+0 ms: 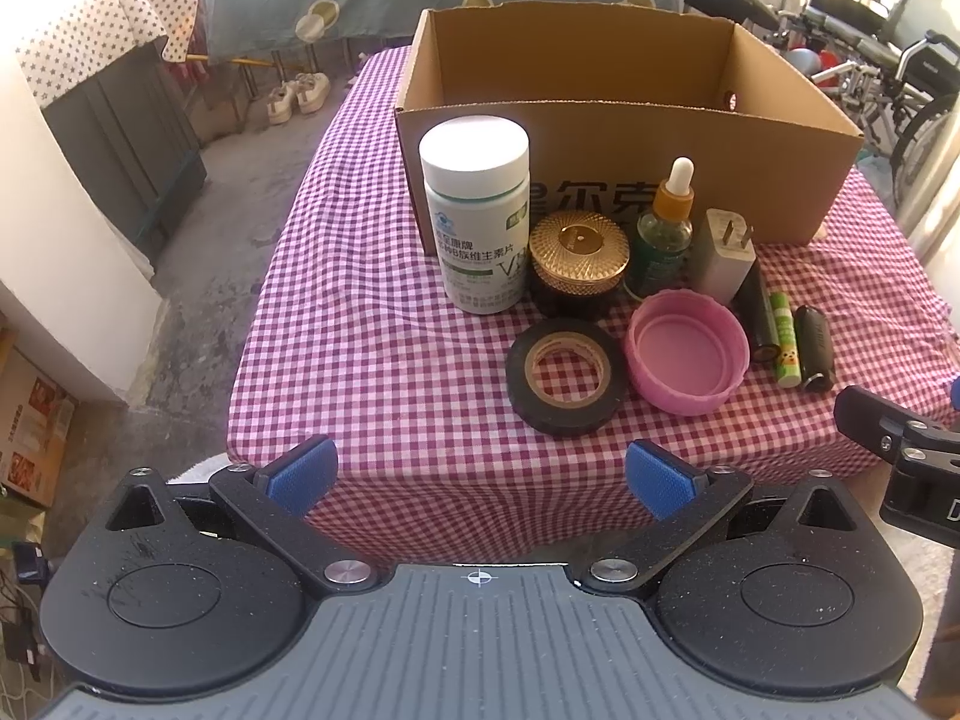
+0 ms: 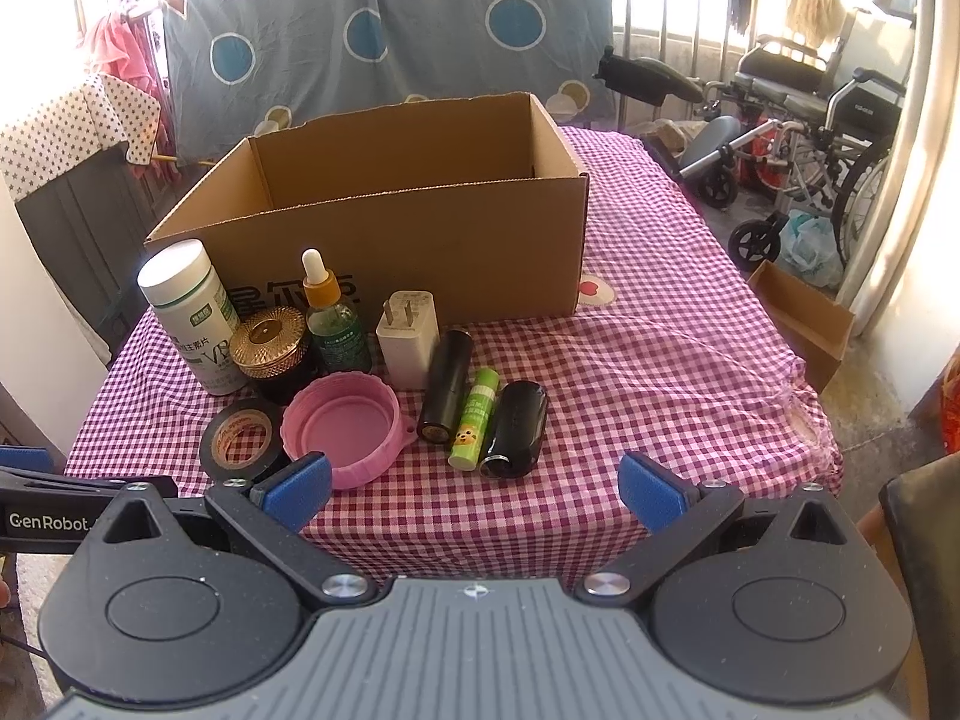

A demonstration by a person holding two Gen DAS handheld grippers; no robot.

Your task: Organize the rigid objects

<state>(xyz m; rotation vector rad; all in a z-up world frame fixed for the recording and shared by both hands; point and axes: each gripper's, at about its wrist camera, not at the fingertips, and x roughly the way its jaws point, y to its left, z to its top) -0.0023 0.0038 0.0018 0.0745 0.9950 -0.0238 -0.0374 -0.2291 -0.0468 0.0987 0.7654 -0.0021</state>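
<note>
An open cardboard box [image 1: 630,138] [image 2: 408,228] stands at the back of the checked table [image 1: 372,300] [image 2: 660,372]. In front of it stand a white vitamin bottle [image 1: 477,216] [image 2: 189,315], a gold-lidded jar [image 1: 579,261] [image 2: 270,348], a dropper bottle [image 1: 666,228] [image 2: 333,318] and a white charger [image 1: 723,255] [image 2: 408,336]. Nearer lie a black tape roll [image 1: 564,378] [image 2: 243,438], a pink lid [image 1: 687,351] [image 2: 345,429], a black battery [image 2: 447,384], a green tube [image 1: 786,339] [image 2: 477,420] and a black cylinder [image 1: 815,348] [image 2: 517,429]. My left gripper [image 1: 480,477] and right gripper [image 2: 474,486] are open and empty at the table's near edge.
Wheelchairs [image 2: 810,120] stand beyond the table's right side. A small cardboard box [image 2: 804,324] sits on the floor to the right. A patterned cloth [image 2: 384,30] hangs behind. Shoes [image 1: 297,96] and a dark cabinet [image 1: 120,138] are to the left.
</note>
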